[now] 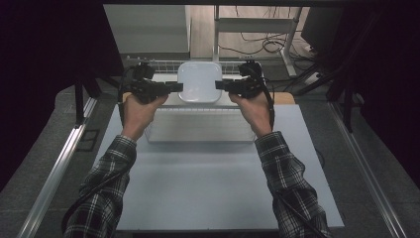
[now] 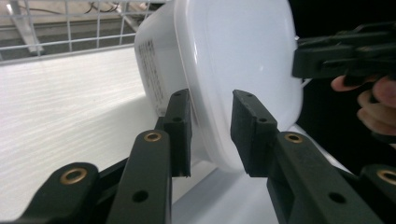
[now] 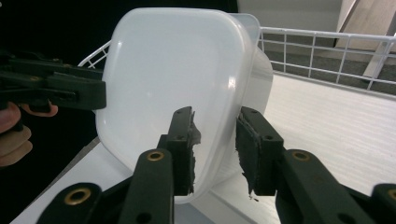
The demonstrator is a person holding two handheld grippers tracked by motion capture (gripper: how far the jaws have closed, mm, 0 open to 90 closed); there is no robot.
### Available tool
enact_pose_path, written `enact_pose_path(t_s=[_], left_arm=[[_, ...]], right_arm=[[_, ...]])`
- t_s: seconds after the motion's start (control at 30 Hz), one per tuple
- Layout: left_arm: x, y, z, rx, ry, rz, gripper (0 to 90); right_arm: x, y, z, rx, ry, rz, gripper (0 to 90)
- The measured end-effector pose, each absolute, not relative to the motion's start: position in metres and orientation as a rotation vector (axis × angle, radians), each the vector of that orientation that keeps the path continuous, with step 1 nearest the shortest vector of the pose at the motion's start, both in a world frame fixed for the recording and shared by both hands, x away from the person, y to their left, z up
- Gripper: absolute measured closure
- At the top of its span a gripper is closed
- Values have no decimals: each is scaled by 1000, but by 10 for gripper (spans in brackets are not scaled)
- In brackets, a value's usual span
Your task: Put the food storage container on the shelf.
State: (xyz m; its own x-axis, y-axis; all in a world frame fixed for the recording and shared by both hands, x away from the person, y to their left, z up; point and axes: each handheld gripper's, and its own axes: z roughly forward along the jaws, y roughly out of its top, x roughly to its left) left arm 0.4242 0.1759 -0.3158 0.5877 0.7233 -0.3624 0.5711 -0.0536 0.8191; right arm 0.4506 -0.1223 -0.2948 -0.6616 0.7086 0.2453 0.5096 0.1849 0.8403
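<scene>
Resting on a white shelf (image 1: 198, 101) before a wire basket (image 1: 163, 64), the lidded white plastic container (image 1: 199, 82) sits between both tools; left gripper (image 1: 179, 87) and right gripper (image 1: 219, 85) straddle its rim edges, jaws spread, pads not pressing.

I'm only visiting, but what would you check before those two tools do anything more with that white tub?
1. Left gripper straddles the white tub's rim: ok.
2. Right gripper straddles the opposite rim: ok.
3. Fingers pressing on the tub: not ok; gaps show beside the rim in both gripper views, so it looks released.
4. Tub resting on the white shelf: ok, though it sits near the front edge.
5. Lid seated all round: cannot tell.
6. Wire rail behind clear of the tub: ok.
</scene>
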Motion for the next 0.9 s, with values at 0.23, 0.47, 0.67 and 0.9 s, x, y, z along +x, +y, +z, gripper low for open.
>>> enact_pose_path(t_s=[0.23,0.47,0.67,0.9], left_arm=[[430,175,-316,1730,1087,162,652],[437,172,-315,1745,1116,193,560],[444,169,-312,1740,1140,246,508],[455,166,-311,1733,1172,304,479]], right_arm=[[457,-120,-295,1174,2257,1460,621],[461,-114,-296,1176,2238,1426,561],[464,-109,-296,1153,2171,1340,562],[468,-106,-297,1169,2137,1335,570]])
